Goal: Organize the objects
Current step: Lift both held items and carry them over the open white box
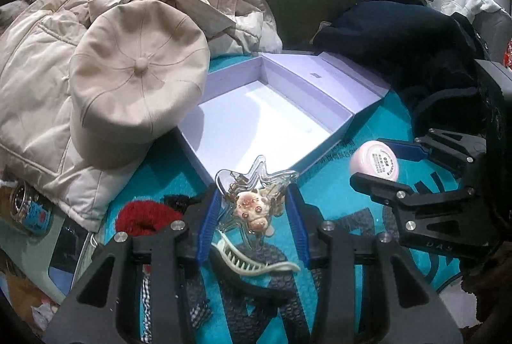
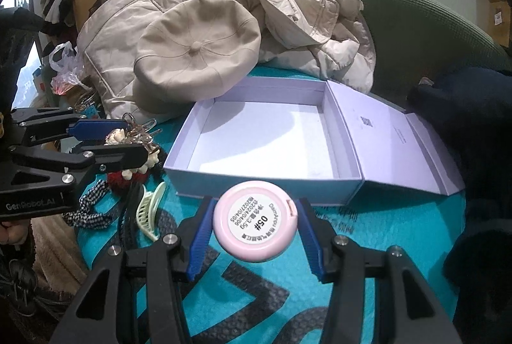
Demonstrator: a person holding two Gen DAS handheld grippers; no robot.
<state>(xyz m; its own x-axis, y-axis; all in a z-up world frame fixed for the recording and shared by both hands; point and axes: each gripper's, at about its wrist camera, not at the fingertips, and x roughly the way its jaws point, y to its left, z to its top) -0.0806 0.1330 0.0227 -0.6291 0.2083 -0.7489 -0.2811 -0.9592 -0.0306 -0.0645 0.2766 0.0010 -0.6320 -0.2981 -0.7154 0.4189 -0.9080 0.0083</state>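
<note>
An open lavender box (image 1: 256, 120) lies empty on the teal mat; it also shows in the right wrist view (image 2: 265, 139). My left gripper (image 1: 252, 213) is shut on a clear star-shaped hair clip with a cream charm (image 1: 252, 200), held just in front of the box. In the right wrist view the same gripper (image 2: 128, 136) is at the left. My right gripper (image 2: 254, 225) is shut on a round pink compact (image 2: 255, 223) with a white label, near the box's front wall. The compact shows in the left wrist view (image 1: 374, 163) too.
A beige cap (image 1: 137, 82) and beige coats (image 1: 38, 62) crowd the box's left side. A red scrunchie (image 1: 144, 216), a cream claw clip (image 1: 252, 261), a black hairband and a checked ribbon (image 2: 86, 209) lie on the mat. Dark clothing (image 1: 416, 56) lies at the right.
</note>
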